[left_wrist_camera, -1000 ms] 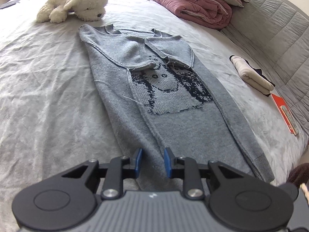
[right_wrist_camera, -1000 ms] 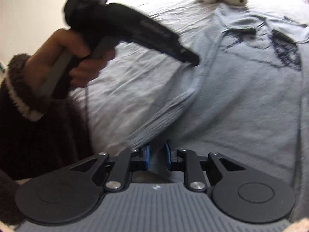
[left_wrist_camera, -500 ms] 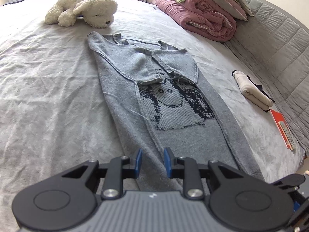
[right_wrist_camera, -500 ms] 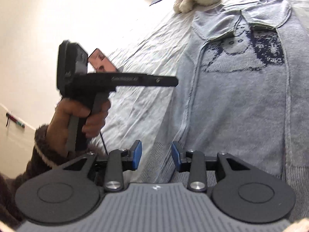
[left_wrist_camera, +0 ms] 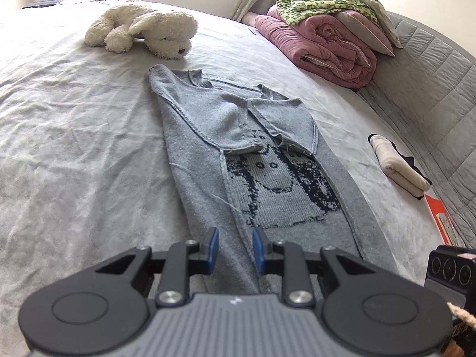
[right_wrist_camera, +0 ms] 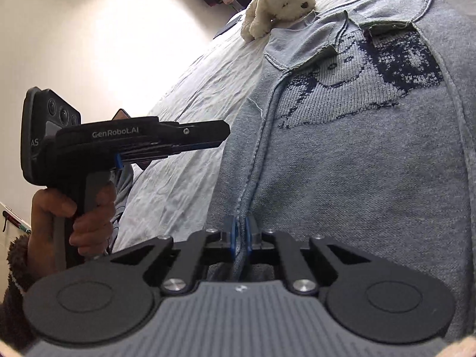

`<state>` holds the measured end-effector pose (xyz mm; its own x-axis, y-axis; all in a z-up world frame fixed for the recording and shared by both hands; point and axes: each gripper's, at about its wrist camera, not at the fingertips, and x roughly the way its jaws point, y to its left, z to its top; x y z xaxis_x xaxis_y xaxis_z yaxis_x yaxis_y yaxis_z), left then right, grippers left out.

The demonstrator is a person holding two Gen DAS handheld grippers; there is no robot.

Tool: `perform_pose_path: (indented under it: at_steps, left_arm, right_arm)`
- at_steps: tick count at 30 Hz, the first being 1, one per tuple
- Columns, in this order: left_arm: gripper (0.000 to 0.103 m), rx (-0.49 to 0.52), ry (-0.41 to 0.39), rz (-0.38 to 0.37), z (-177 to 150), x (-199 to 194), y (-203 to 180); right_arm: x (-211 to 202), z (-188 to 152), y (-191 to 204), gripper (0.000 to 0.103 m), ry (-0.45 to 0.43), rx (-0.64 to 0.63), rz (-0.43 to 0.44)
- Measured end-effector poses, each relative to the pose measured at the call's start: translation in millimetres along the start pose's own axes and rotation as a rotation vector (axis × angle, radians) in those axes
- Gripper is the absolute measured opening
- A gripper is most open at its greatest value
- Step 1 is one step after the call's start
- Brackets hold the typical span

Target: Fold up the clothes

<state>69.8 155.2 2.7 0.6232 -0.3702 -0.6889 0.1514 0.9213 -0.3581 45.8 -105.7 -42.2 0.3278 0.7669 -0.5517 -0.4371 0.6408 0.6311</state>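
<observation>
Left wrist view: the sweater (left_wrist_camera: 261, 160) lies on the bed (left_wrist_camera: 74, 136), sleeves folded in; crosswise folding seems left. Left tool (left_wrist_camera: 233, 248) narrowly apart, empty; right tool (right_wrist_camera: 241, 236) pinches its hem.

We see the sweater (left_wrist_camera: 255, 160) lying lengthwise on the bed (left_wrist_camera: 74, 148), with the plush dog (left_wrist_camera: 142, 31) beyond its collar. To the sweater's right lie a folded garment (left_wrist_camera: 398, 166) and a booklet (left_wrist_camera: 440, 217). A stack of bedding (left_wrist_camera: 327, 35) sits at the far right.
</observation>
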Motion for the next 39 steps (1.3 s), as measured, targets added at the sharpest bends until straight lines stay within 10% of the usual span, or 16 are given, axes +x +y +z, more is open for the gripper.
perform_pose_path:
  at_steps: [15,20,28,31,39]
  left_arm:
    - [0.024,-0.025,0.052,0.075,-1.9,11.4,10.8]
    - [0.024,-0.044,0.012,0.06,5.7,6.3,12.3]
    - [0.02,-0.164,-0.021,0.089,9.5,0.1,36.4]
    - [0.017,-0.188,-0.039,0.084,11.3,-1.3,40.1]
    - [0.016,-0.141,0.004,0.027,9.3,12.6,27.0]
  right_arm:
    - [-3.0,-10.2,-10.5,0.017,-0.004,0.03,0.002]
    - [-3.4,17.1,-8.0,0.035,-0.033,0.086,-0.022]
    - [57.6,64.2,-6.2,0.036,-0.054,0.064,-0.062]
    - [71.7,62.1,-7.5,0.006,-0.08,0.041,-0.107]
    - [60.6,60.0,-15.9,0.006,-0.107,0.079,-0.181]
